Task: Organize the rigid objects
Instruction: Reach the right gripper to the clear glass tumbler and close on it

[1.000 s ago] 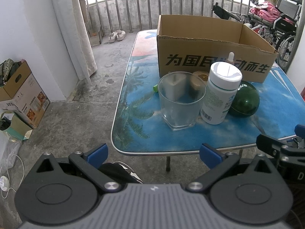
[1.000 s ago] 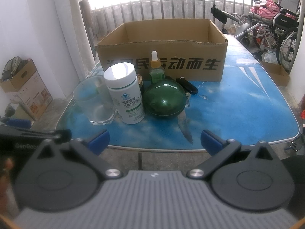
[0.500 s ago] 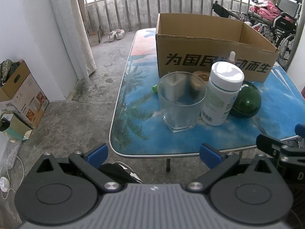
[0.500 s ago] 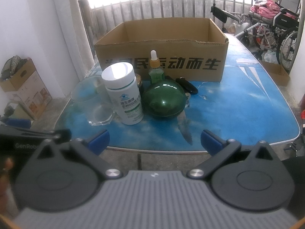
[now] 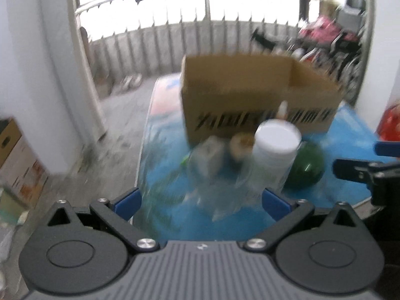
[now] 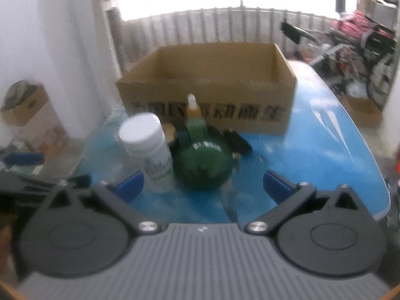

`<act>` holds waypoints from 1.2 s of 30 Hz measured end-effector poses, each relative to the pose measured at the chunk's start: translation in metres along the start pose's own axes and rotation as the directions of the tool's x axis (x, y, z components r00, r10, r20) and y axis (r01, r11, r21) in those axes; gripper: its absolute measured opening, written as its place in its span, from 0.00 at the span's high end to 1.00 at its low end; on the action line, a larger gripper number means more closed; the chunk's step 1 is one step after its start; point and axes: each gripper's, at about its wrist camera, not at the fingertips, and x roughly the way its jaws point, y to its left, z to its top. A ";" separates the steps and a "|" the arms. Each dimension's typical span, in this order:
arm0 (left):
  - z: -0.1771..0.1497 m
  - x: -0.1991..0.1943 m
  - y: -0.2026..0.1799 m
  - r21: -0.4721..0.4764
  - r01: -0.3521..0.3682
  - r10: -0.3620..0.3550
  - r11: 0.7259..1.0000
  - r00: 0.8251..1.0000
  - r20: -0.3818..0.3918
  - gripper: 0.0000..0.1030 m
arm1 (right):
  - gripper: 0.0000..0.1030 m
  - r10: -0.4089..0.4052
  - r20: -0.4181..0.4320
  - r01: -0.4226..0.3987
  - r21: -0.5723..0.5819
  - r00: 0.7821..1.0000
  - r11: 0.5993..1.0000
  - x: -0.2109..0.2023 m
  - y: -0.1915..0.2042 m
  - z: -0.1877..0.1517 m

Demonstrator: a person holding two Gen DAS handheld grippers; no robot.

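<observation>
Both views are blurred by motion. An open cardboard box (image 5: pixel 250 95) (image 6: pixel 207 90) stands at the back of the blue table (image 6: pixel 312 155). In front of it cluster a clear glass (image 5: pixel 220 180), a white-lidded bottle (image 5: pixel 275 150) (image 6: pixel 147 147), a dark green round object (image 5: pixel 305 165) (image 6: pixel 202 165), a small dropper bottle (image 6: pixel 193 117) and a black item (image 6: pixel 237 141). My left gripper (image 5: pixel 201 201) is open, just short of the glass. My right gripper (image 6: pixel 202 186) is open, with the green round object and the white bottle ahead between its fingers.
A wheelchair with pink cloth (image 6: pixel 362 37) stands at the back right. A cardboard carton (image 5: pixel 15 155) sits on the concrete floor at the left. A railing (image 5: pixel 200 37) and a curtain (image 5: pixel 85 62) close the balcony. The other gripper (image 5: pixel 362 172) shows at the right edge.
Both grippers have moved forward over the table's near edge toward the cluster, and both views have tilted upward. The objects now sit closer. Nothing has been taken hold of.
</observation>
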 end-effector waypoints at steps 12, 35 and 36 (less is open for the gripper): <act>-0.009 0.023 0.010 0.050 0.114 -0.120 0.992 0.984 0.132 0.01 | 0.01 0.302 0.182 -0.280 -0.134 0.936 0.951 -0.008 0.017 0.057; -0.023 0.062 0.019 0.100 0.246 -0.250 0.964 0.968 0.029 0.34 | 0.87 0.136 -0.380 -0.338 -0.535 0.915 0.774 0.107 0.140 0.104; -0.023 0.063 0.019 0.097 0.247 -0.251 0.964 0.968 0.028 0.33 | 0.89 0.126 -0.392 -0.339 -0.541 0.911 0.769 0.109 0.141 0.104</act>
